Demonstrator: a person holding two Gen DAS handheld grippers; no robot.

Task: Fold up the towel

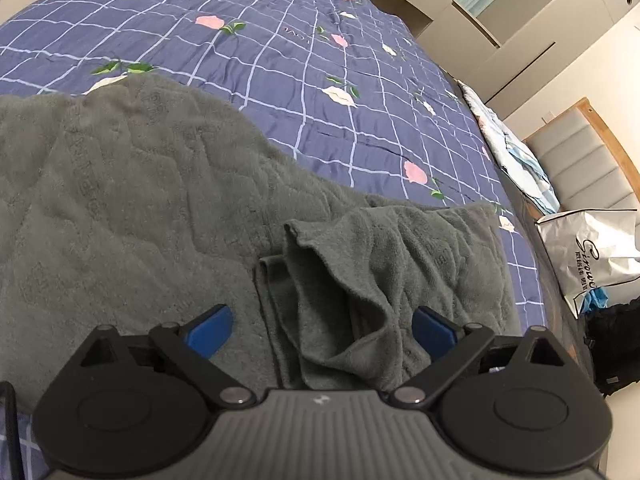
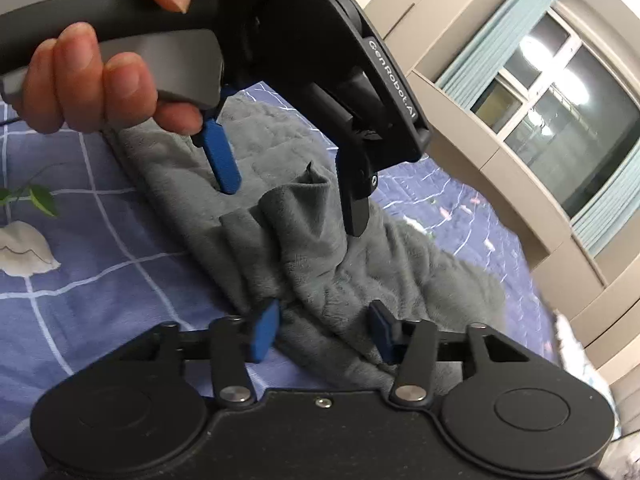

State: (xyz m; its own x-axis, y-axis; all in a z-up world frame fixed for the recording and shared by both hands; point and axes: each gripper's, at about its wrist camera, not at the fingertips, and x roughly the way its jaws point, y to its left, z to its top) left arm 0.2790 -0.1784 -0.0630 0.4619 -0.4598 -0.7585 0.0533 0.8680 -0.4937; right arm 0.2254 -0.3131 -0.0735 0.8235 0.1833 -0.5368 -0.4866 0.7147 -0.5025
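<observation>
Nearest the left wrist lens sits the left gripper (image 1: 323,330), its blue pads spread wide on either side of a bunched, ridged corner of the grey towel (image 1: 132,200) without pressing on it — released, holding nothing. The towel lies on the blue checked bedspread (image 1: 280,40) with its flower print; most of it spreads flat toward the left of that view, while the rumpled corner stands up in soft folds just ahead of the pads. In the right wrist view the right gripper (image 2: 323,330) stands part-open low over another stretch of the same cloth; towel lies between its pads, the left pad at the towel's edge, but no pinch shows, so it reads as not gripping. Farther on in that view the person's hand (image 2: 92,80) holds the left gripper's handle, and its two fingers straddle the peaked corner from above. A silver shopping bag (image 1: 592,252) stands beside the bed, well apart from the work. The step in hand looks like taking hold of the edge before a fold: both grippers are lined up on cloth, neither closed. The next move likely calls for the left pads to close on the raised corner — catching a clean edge and not a thick wad — and the right to pinch its own edge, so the two can lift together.
</observation>
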